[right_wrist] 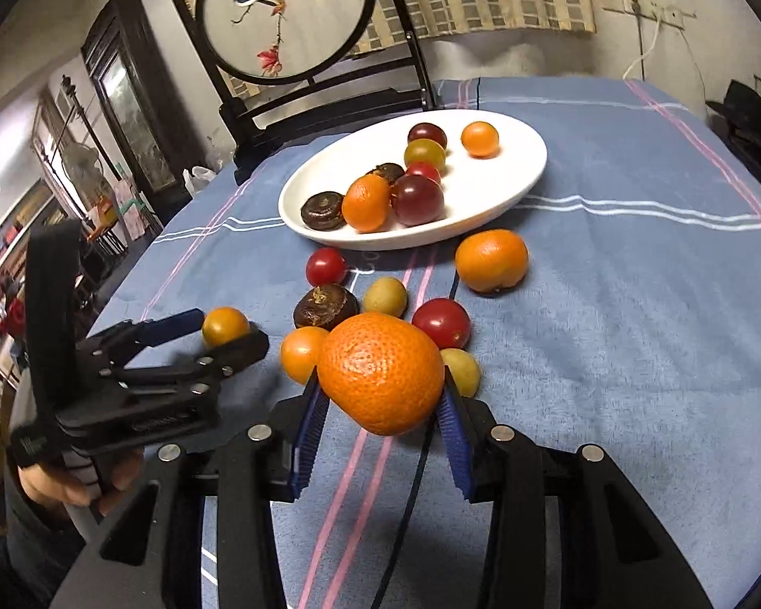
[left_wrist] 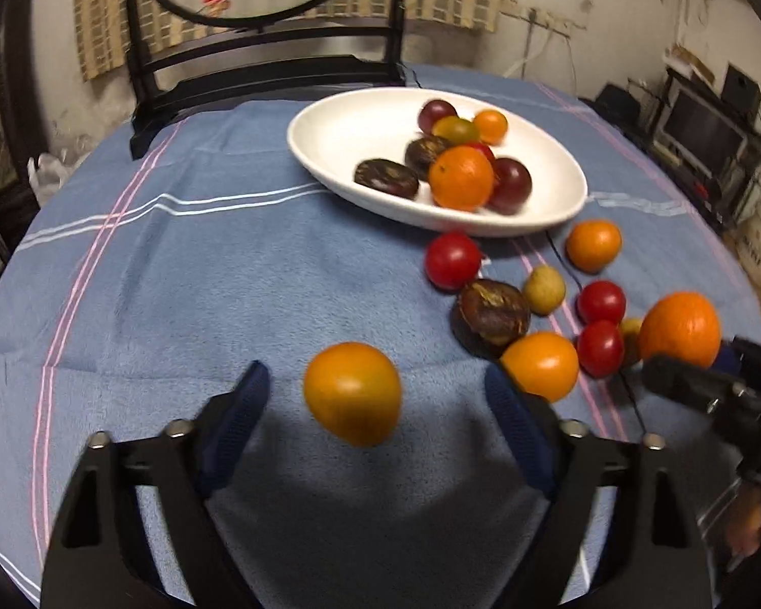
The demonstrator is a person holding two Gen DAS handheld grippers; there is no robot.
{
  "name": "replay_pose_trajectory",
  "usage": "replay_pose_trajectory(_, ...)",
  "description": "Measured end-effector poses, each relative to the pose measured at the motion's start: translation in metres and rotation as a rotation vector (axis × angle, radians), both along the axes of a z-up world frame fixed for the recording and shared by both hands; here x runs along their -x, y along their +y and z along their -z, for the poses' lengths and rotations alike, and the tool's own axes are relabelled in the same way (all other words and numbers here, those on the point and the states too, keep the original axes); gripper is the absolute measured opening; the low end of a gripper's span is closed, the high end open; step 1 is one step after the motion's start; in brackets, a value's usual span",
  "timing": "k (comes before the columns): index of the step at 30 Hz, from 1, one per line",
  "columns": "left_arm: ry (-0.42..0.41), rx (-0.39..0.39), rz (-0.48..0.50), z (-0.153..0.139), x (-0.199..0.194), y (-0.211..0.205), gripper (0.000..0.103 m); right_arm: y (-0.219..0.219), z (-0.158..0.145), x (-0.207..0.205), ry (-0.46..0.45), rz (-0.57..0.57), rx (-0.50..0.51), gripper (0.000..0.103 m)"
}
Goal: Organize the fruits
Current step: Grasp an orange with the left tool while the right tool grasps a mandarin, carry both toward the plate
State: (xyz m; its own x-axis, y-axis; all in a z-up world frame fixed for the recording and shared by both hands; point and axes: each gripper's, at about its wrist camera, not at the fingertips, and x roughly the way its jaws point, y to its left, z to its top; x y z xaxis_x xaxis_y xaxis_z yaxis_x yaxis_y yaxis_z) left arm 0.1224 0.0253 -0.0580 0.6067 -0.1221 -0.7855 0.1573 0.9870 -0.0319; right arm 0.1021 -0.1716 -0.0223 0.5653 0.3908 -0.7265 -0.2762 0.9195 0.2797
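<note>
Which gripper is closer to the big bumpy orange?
Right. The right gripper has its fingers pressed on both sides of the big orange. The left gripper sits off to the side, around a small orange tomato.

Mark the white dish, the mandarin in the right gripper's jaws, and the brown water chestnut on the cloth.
white dish [right_wrist: 502, 188], right wrist view, bare rim.
mandarin [right_wrist: 380, 370], right wrist view, middle of peel.
brown water chestnut [right_wrist: 324, 307], right wrist view, top.

Home: clothed table [right_wrist: 609, 304], embroidered screen [right_wrist: 284, 15]

Right tongs [right_wrist: 383, 406] clamped tight, left tongs [left_wrist: 375, 396] gaping, both angled downward (left hand [right_wrist: 76, 482] gripping its handle).
</note>
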Motion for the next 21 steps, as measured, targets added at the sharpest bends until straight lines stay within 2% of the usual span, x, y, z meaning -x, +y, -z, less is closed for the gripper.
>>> replay_pose_trajectory(5, 0.009, -0.022, -0.015, 0.008, -0.004, 0.001, 0.037, 0.001, 0.0, -0.002, -0.005, 0.002, -0.005, 0.043)
replay_pose_trajectory(8, 0.019, 0.015, -0.027, 0.007, -0.006, 0.007, 0.037, 0.002, 0.001, -0.001, -0.006, -0.001, 0.002, 0.043)
replay_pose_trajectory(12, -0.015, -0.04, -0.035, 0.006, -0.005, 0.002, 0.037, 0.001, 0.002, -0.002, -0.023, 0.013, 0.016, 0.043)
replay_pose_trajectory(15, -0.017, -0.038, -0.045, 0.003, -0.006, 0.004, 0.037, -0.001, 0.003, -0.002, -0.021, 0.021, 0.01, 0.043)
replay_pose_trajectory(18, -0.074, -0.026, -0.068, -0.018, 0.0, 0.01, 0.037, -0.003, -0.002, 0.0, -0.049, 0.028, -0.003, 0.043)
replay_pose_trajectory(21, -0.105, 0.002, -0.045, -0.041, 0.005, 0.01, 0.037, -0.004, -0.009, 0.0, -0.037, 0.034, -0.026, 0.043)
